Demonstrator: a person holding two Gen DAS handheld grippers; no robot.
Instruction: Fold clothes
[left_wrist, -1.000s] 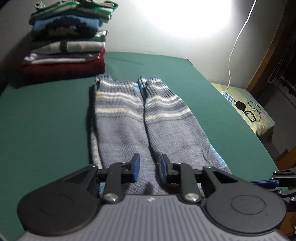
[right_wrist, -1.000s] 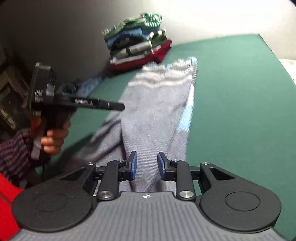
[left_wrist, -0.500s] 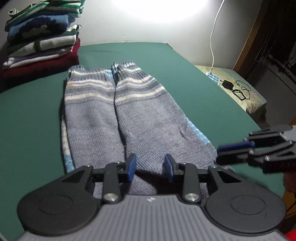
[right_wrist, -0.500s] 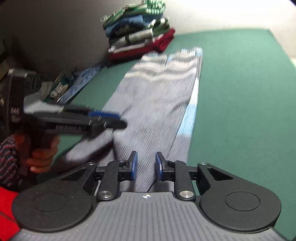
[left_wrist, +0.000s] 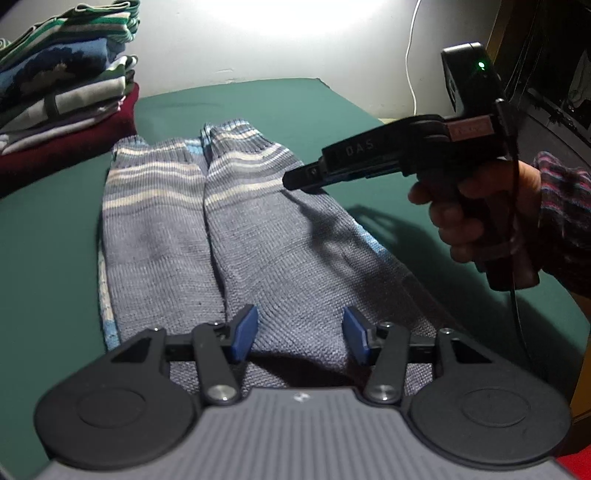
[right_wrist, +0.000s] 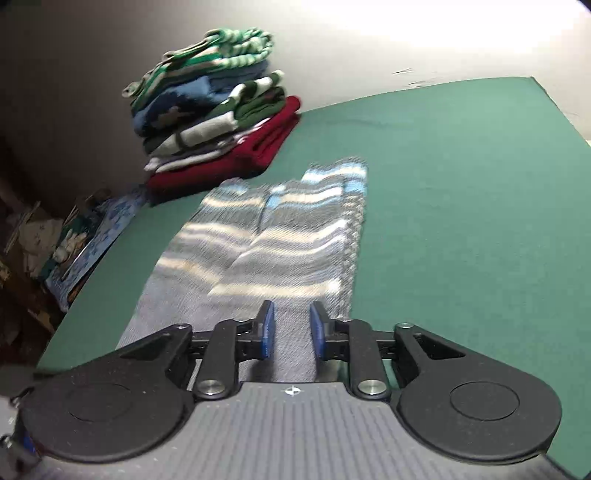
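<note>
The sweater (left_wrist: 258, 236) lies flat on the green table (left_wrist: 48, 236) ahead of and under both grippers: grey-blue knit, both sleeves folded in lengthwise, pale stripes at the far end. Left gripper (left_wrist: 300, 334) has just been spreading, nothing pinched; right gripper (right_wrist: 291, 330) narrowing, gap empty

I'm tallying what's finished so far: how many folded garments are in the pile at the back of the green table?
5, stacked: green-and-white striped on top, then blue patterned, green-and-white, pale striped, dark red at the bottom. Thin layers between them may be hidden.
</note>
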